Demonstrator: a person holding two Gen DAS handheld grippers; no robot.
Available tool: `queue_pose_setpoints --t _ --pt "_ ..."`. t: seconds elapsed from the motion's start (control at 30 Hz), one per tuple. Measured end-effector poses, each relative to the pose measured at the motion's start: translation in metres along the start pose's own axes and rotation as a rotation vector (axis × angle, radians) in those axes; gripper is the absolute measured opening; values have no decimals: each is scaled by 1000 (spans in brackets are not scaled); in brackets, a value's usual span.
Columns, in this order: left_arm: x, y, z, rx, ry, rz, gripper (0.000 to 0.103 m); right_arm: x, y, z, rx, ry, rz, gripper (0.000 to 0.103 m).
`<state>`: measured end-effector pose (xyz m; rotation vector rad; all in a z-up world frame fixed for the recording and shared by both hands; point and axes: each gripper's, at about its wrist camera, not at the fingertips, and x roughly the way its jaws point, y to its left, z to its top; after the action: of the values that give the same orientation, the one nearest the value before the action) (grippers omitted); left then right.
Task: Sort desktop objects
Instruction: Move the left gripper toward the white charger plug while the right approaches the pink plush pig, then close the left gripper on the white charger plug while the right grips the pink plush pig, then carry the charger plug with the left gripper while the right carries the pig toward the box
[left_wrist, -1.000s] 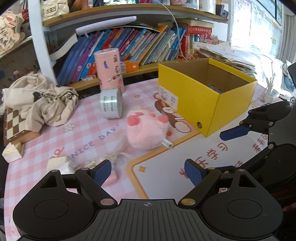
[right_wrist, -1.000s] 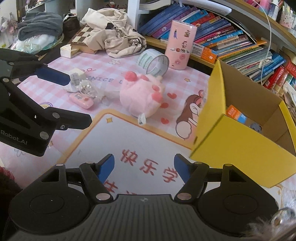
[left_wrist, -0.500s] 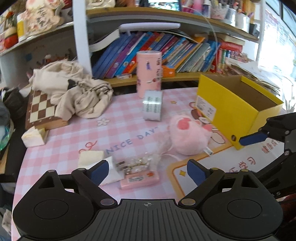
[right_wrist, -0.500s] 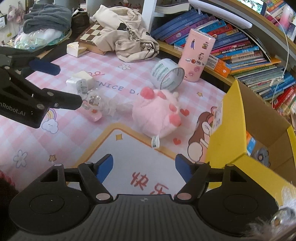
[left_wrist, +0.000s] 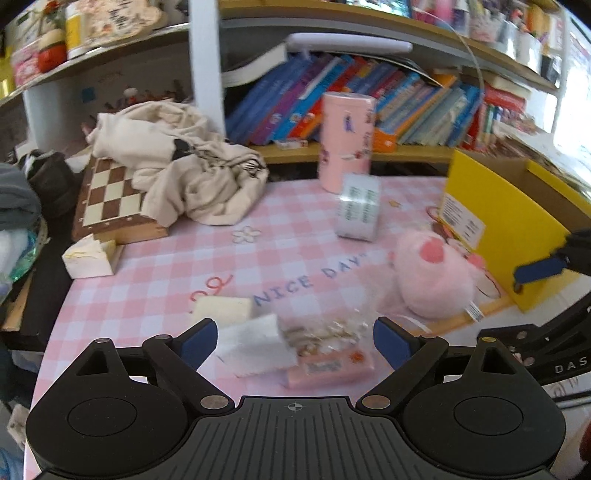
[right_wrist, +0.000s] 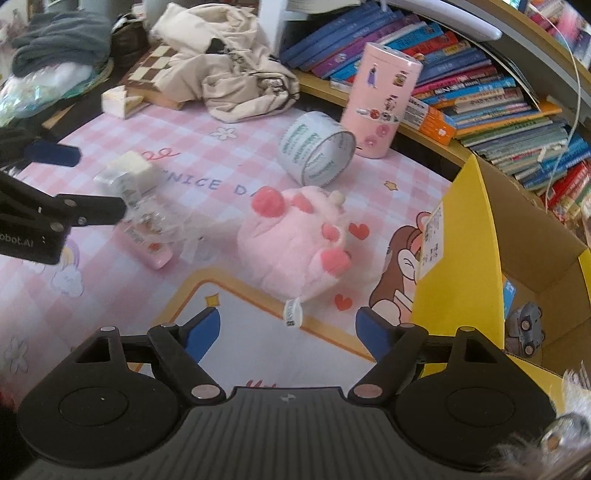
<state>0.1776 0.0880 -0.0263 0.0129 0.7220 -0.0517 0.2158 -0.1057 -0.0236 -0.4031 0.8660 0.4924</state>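
left wrist view: wide-spread left gripper (left_wrist: 294, 338) fingers (left_wrist: 199, 338) flanking pink packet (left_wrist: 328, 367)

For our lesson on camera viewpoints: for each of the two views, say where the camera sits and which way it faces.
Left wrist: on the left gripper, looking down over the pink packet towards the bookshelf; its open fingers show.
Right wrist: on the right gripper, jaws opening, empty, facing the pink plush and yellow box.
Shared: plush, tape roll, pink canister.
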Motion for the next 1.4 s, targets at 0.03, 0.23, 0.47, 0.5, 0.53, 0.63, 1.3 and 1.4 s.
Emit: queue_pose_setpoints --t 0.03,0.23,0.47,0.5,0.53,0.63,1.3,1.4 --pt "2 3 0 -13 -1 3 93 1 -2 1 14 -1 -2 80" --pt "19 16 -1 -53 38 14 88 10 -12 9 84 0 -10 80" --pt "31 26 -4 -97 68 22 82 20 -17 21 157 10 16 83" --pt "33 27 -5 -101 74 22 81 22 -18 23 173 12 24 84" --pt "34 28 -5 -106 79 22 80 25 -19 25 189 16 33 84" --pt "38 31 -7 -123 88 15 78 33 -20 32 230 28 50 84" --pt "38 47 -8 -236 72 -49 63 54 -29 46 305 49 94 66" --pt "26 50 -5 -250 40 -47 63 35 -31 42 276 19 87 66"
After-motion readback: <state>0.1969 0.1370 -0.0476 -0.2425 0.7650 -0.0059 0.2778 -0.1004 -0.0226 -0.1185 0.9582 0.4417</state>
